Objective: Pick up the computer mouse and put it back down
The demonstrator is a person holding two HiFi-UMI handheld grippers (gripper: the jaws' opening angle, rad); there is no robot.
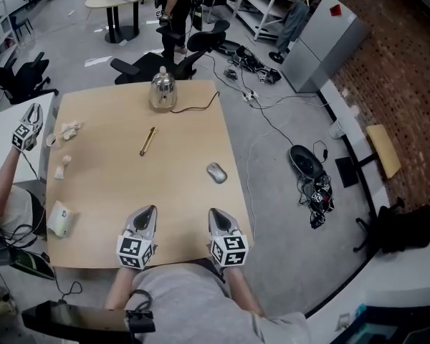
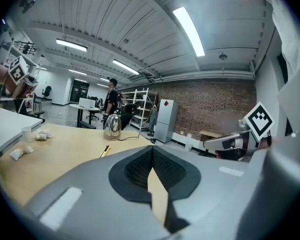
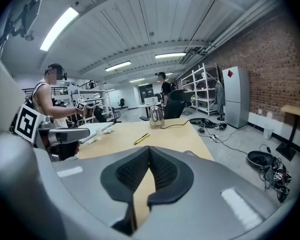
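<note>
A grey computer mouse lies on the wooden table near its right edge. In the right gripper view only the top of the mouse shows above the right jaw. My right gripper is shut and empty at the near edge, a short way in front of the mouse. My left gripper sits beside it to the left, also shut with nothing in it. In each gripper view the jaws meet at the tips: the left gripper, the right gripper.
A metal kettle with a black cord stands at the far edge. A yellow pen lies mid-table. Crumpled paper and a white object are at the left. Another person's gripper is at the left. Cables lie on the floor.
</note>
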